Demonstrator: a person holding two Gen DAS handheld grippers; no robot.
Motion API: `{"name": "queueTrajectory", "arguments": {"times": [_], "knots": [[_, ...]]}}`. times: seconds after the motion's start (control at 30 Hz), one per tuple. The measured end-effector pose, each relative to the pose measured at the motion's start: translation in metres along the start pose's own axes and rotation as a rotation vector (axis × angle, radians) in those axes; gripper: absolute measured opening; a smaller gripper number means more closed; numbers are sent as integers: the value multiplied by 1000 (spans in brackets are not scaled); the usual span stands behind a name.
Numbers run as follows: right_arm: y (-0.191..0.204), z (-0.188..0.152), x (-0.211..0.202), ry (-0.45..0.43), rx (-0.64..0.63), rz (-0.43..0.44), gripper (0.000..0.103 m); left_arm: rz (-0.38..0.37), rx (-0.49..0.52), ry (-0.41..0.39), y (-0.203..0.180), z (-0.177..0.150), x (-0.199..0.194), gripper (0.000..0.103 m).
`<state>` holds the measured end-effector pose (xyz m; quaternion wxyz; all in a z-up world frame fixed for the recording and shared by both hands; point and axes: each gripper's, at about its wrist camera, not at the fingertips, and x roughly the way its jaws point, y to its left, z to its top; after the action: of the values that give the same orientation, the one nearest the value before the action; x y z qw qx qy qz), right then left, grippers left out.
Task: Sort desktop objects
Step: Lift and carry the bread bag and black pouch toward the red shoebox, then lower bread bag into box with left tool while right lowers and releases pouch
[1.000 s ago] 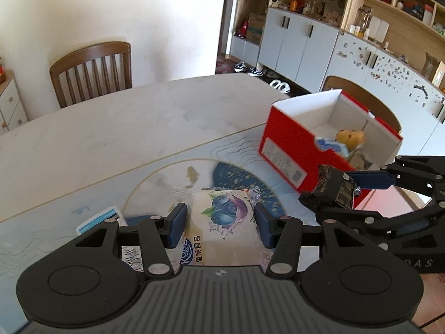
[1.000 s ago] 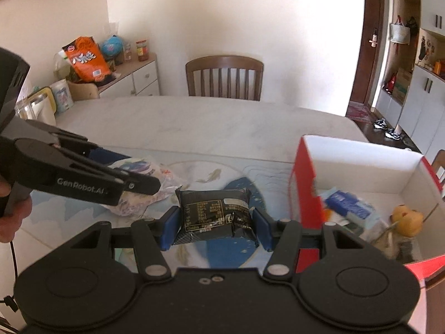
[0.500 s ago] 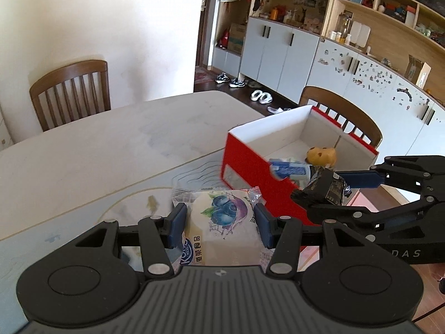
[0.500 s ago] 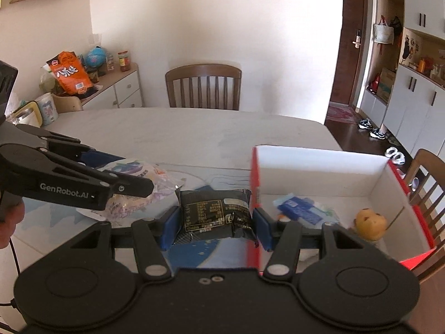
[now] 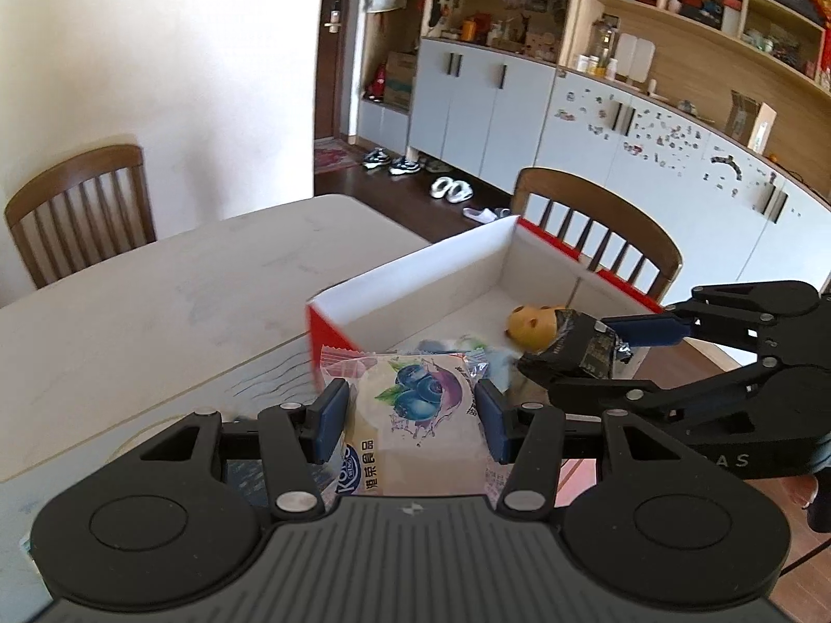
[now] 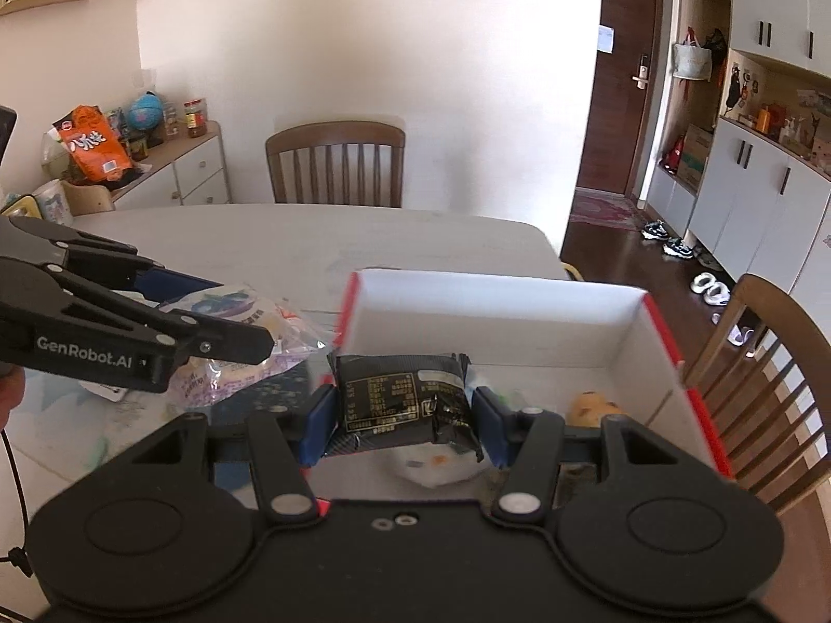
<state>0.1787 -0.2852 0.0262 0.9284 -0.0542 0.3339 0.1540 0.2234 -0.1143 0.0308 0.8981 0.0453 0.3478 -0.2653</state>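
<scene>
Pale worktop (image 5: 171,301), dining room, red box (image 6: 498,322).
Left gripper (image 5: 410,423) clamps blueberry packet (image 5: 415,415); right gripper (image 6: 402,415) clamps black packet (image 6: 400,397).

left gripper (image 6: 249,335) side: "GenRobot.AI"
blueberry snack packet (image 5: 415,415): Chinese print, brand logo only partly readable
black packet (image 6: 400,394): print too tiny

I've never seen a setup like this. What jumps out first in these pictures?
Two black hand-held grippers each clamp a snack. The left gripper holds a white packet printed with blueberries near the corner of the open red-and-white cardboard box. The right gripper holds a black foil packet over the box's near edge. Inside the box lies a small yellow toy.
</scene>
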Motion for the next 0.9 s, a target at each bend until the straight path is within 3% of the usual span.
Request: {"name": "queueTrajectory", "arguments": {"times": [0.5, 0.9], "knots": [[-68, -14, 0, 30, 18, -44, 56, -28, 58, 32, -44, 31, 54, 52], [-89, -19, 19, 70, 14, -43, 56, -33, 88, 106, -54, 53, 112, 52]]}}
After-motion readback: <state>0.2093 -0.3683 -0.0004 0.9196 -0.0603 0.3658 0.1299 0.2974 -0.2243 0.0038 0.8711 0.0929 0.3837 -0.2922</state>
